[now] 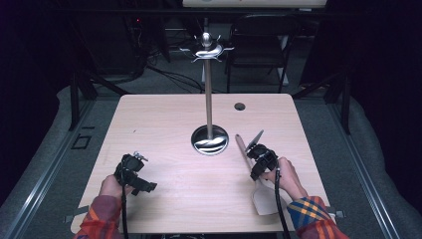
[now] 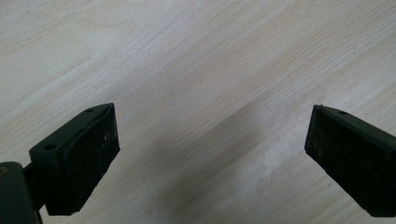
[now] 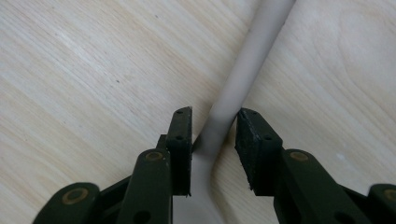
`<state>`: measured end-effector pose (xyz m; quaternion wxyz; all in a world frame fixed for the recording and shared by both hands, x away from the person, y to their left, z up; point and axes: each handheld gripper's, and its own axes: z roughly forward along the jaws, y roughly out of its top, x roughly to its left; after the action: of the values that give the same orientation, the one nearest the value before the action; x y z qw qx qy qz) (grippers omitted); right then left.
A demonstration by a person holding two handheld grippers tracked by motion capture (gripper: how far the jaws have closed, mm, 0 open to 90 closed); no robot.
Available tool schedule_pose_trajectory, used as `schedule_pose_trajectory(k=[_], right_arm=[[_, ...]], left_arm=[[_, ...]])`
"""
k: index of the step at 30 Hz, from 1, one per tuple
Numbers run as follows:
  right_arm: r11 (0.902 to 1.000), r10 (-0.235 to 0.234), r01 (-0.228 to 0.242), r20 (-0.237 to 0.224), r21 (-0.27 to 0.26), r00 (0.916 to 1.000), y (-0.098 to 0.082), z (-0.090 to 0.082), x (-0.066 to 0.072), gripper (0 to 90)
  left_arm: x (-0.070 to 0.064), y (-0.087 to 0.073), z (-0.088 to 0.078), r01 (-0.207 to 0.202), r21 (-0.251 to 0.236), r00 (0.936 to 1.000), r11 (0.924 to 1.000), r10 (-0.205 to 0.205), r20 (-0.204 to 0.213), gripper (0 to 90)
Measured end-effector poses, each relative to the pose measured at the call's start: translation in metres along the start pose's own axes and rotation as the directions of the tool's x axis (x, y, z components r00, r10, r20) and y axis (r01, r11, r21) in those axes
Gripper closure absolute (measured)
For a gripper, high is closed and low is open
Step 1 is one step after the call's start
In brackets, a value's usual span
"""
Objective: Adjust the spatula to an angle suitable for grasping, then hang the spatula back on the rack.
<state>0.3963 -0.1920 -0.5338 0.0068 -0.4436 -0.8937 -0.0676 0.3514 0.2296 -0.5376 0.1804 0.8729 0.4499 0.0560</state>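
Lying flat near the desk's right edge was a pale spatula [image 1: 251,172], its handle pointing toward the middle of the desk and its broad blade toward the near right corner. The right gripper [image 1: 255,147] was down over it, and in the right gripper view the handle [image 3: 243,79] ran straight up between the two black jaws, which stood narrow on either side of it; the left pad looked to touch the handle, while a thin strip of wood showed between the handle and the right pad, so no firm squeeze yet. The left gripper [image 1: 137,175] sat near the desk's near left corner, well apart from the spatula, and its own view showed the jaws spread wide over bare desk [image 2: 196,70], with nothing between them. At the middle of the desk stood a metal hook stand [image 1: 209,99] on its round base, just beside the tip of the spatula's handle.
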Motion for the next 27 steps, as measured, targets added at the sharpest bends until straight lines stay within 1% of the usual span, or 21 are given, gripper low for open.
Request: schedule_pose_trajectory(k=[1,2,3,4,5,6,7,8,11,14,15,16,18,19,20,21,24,25,26,27], right_arm=[[0.9996,-0.014,0.014,0.007,0.024,0.9999,0.000,-0.002,-0.002,67.5],[0.9995,-0.014,0.014,0.004,0.029,0.9999,-0.001,-0.002,-0.004,67.8],[0.9998,0.000,0.000,0.006,0.018,1.0000,-0.002,-0.002,-0.004,67.7],[0.9999,0.006,-0.006,0.004,0.013,1.0000,-0.003,-0.002,-0.005,65.6],[0.9998,0.021,-0.021,0.012,0.003,0.9997,-0.004,-0.002,-0.006,61.3],[0.9987,0.048,-0.048,0.004,-0.016,0.9988,-0.004,-0.002,-0.008,60.5],[0.9984,0.053,-0.053,-0.011,-0.020,0.9985,-0.004,-0.002,-0.010,60.3],[0.9942,0.092,-0.093,-0.020,-0.055,0.9956,-0.005,0.000,-0.009,60.0],[0.9919,0.115,-0.115,-0.010,-0.054,0.9934,-0.004,0.002,-0.008,61.1],[0.9918,0.117,-0.117,-0.004,-0.053,0.9932,-0.003,0.002,-0.008,62.9],[0.9905,0.120,-0.120,-0.013,-0.067,0.9927,-0.004,0.003,-0.007,62.8],[0.9899,0.125,-0.126,-0.022,-0.066,0.9920,-0.003,0.004,-0.007,62.8],[0.9913,0.118,-0.119,-0.025,-0.056,0.9927,-0.003,0.004,-0.006,63.2],[0.9904,0.124,-0.126,-0.025,-0.059,0.9919,-0.002,0.005,-0.006,63.2],[0.9893,0.132,-0.133,-0.020,-0.059,0.9910,-0.002,0.007,-0.005,63.4],[0.9914,0.123,-0.123,-0.013,-0.044,0.9923,-0.001,0.008,-0.005,64.3],[0.9908,0.127,-0.127,-0.003,-0.048,0.9919,-0.001,0.009,-0.004,65.0],[0.9915,0.121,-0.121,0.002,-0.048,0.9927,0.000,0.009,-0.004,65.9],[0.9925,0.118,-0.118,0.008,-0.033,0.9929,0.000,0.008,-0.004,66.4],[0.9924,0.118,-0.118,0.011,-0.035,0.9929,0.000,0.008,-0.004,67.3]], left_arm=[[0.000,0.000,0.000,0.000,0.000,1.0000,1.0000,0.000,0.000,3.0],[0.000,0.000,0.000,-0.002,-0.001,1.0000,1.0000,0.002,-0.001,3.0],[0.000,0.000,0.000,-0.002,-0.001,1.0000,1.0000,0.002,-0.001,3.0],[0.000,0.000,0.000,-0.002,-0.001,1.0000,1.0000,0.002,-0.002,3.0],[0.000,0.000,0.000,-0.003,-0.001,1.0000,1.0000,0.003,-0.003,3.0],[0.000,0.001,0.000,-0.003,0.000,1.0000,1.0000,0.003,-0.002,3.0],[0.000,0.001,0.000,-0.004,0.000,1.0000,1.0000,0.004,-0.002,3.0],[-0.001,0.000,0.000,-0.004,-0.001,1.0000,1.0000,0.004,-0.002,3.0],[0.000,0.000,0.000,-0.004,0.001,1.0000,1.0000,0.004,-0.002,3.0],[0.000,0.000,0.000,-0.003,0.000,1.0000,1.0000,0.003,-0.002,3.0],[0.000,0.000,0.000,-0.004,0.001,1.0000,1.0000,0.004,-0.002,3.0],[-0.001,0.000,0.000,-0.004,0.000,1.0000,1.0000,0.004,-0.002,3.0],[-0.001,0.001,0.000,-0.004,-0.001,1.0000,1.0000,0.004,-0.002,3.1],[-0.001,0.001,0.000,-0.004,-0.001,1.0000,1.0000,0.004,-0.003,3.1],[-0.001,0.001,0.000,-0.004,0.000,1.0000,1.0000,0.004,-0.002,3.2],[-0.001,0.001,0.001,-0.004,0.000,1.0000,1.0000,0.004,-0.002,3.1],[0.000,0.000,0.000,-0.001,-0.002,1.0000,1.0000,0.001,-0.002,3.1],[0.000,0.000,0.000,-0.001,-0.002,1.0000,1.0000,0.001,-0.002,3.1],[0.000,0.000,0.000,0.000,0.000,1.0000,1.0000,0.000,-0.001,3.1],[0.000,0.000,0.000,-0.001,-0.002,1.0000,1.0000,0.001,-0.003,3.1]])
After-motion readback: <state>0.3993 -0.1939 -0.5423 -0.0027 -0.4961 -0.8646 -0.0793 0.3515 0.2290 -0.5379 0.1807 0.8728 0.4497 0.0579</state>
